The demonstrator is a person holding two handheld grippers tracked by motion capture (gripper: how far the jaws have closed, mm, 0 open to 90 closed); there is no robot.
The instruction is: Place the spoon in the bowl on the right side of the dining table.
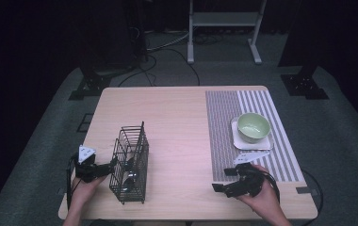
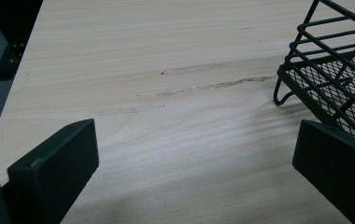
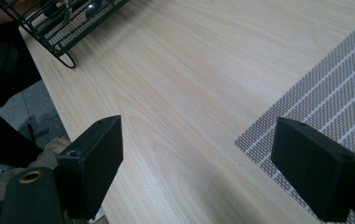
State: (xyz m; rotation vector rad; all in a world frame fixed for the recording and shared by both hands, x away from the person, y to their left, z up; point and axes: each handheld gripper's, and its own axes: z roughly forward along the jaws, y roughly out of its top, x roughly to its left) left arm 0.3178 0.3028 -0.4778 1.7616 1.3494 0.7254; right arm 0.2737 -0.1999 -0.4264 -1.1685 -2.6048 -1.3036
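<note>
Both tongs sit at the near edge of the table [image 1: 177, 117], one in each hand. Left tongs [image 1: 112, 163] at 8 o'clock, jaws spread wide, nothing between them; one jaw is right up against the near-left side of the rack [image 1: 131, 165], contact or not I can't tell. Right tongs [image 1: 224, 180] at 5 o'clock, jaws also spread and empty, hovering over bare wood just off the mat's [image 1: 224, 136] near-left corner. Rack is black wire with a mesh floor, standing upright left of centre at 7 o'clock; something dark lies inside, too small to make out. Striped mat covers the right side of the table, 2 to 4 o'clock. Green bowl [image 1: 253, 127] sits on a white square plate [image 1: 267, 143] on the mat at 3 o'clock, well apart from both tongs.
</note>
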